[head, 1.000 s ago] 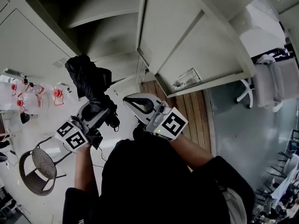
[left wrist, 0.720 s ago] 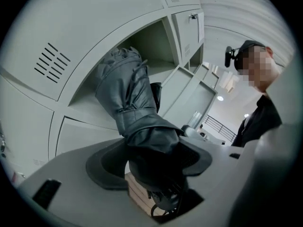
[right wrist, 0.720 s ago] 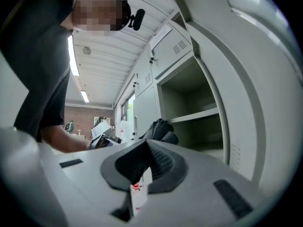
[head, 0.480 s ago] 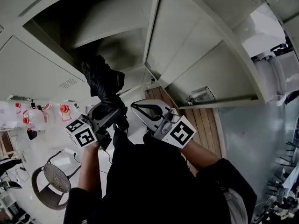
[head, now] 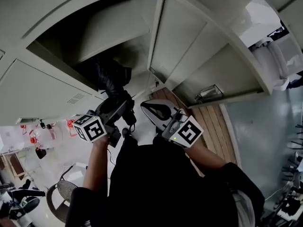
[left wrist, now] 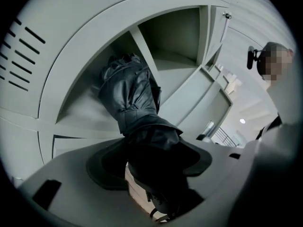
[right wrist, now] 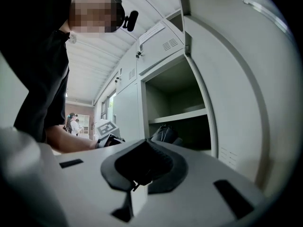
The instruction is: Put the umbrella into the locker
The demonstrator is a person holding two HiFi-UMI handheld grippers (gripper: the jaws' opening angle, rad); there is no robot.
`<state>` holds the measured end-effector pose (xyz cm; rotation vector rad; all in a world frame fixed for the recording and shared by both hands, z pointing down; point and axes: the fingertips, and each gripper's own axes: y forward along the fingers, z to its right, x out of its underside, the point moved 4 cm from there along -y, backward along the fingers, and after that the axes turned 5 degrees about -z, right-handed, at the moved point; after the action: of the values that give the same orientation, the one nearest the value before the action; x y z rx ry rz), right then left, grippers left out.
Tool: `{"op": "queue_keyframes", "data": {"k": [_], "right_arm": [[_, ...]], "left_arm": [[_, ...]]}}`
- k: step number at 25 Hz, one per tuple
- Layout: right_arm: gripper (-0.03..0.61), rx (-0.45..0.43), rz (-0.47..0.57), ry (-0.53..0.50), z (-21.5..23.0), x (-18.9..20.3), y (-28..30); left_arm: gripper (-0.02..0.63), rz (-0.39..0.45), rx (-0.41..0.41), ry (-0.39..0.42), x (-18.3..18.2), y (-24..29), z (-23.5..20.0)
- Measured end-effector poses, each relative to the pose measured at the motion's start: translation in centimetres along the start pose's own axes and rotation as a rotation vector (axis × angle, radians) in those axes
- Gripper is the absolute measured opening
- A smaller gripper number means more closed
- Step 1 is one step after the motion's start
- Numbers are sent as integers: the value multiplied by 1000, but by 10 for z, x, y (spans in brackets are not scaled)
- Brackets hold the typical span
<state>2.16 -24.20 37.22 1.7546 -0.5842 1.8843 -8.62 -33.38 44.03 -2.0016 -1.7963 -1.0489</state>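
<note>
A folded black umbrella (head: 112, 77) points up into the open locker (head: 90, 32), with its far end inside the dark compartment. My left gripper (head: 115, 109) is shut on the umbrella's lower part, just below the opening. In the left gripper view the umbrella (left wrist: 135, 98) runs from the left gripper (left wrist: 151, 171) up toward the locker's shelf (left wrist: 173, 63). My right gripper (head: 147, 107) hangs shut and empty beside it, under the open door (head: 189, 46). The right gripper view shows the right gripper (right wrist: 142, 167), the umbrella (right wrist: 165, 134) and the locker (right wrist: 182, 103).
The locker door (right wrist: 236, 93) stands open to the right of the compartment. A wooden floor strip (head: 213, 126) lies below it. A wicker chair (head: 61, 207) and red-capped bottles (head: 35, 138) are at the lower left. An office chair (head: 272, 65) stands at the far right.
Both grippers moved closer to the locker. The umbrella's far end went from outside the opening to inside the compartment. The right gripper stayed shut beside it.
</note>
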Motion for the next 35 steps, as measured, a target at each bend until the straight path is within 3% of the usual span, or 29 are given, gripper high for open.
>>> {"op": "queue_keyframes", "data": {"k": [13,35], "right_arm": [[12,39,-24,-18,6,-2,-16],[11,80,-34,-23,16,-3,-38]], "left_arm": [[293,-12,-69,-29,-22,29,-18],[288,86,-119,-31,-83,83,-37]]}}
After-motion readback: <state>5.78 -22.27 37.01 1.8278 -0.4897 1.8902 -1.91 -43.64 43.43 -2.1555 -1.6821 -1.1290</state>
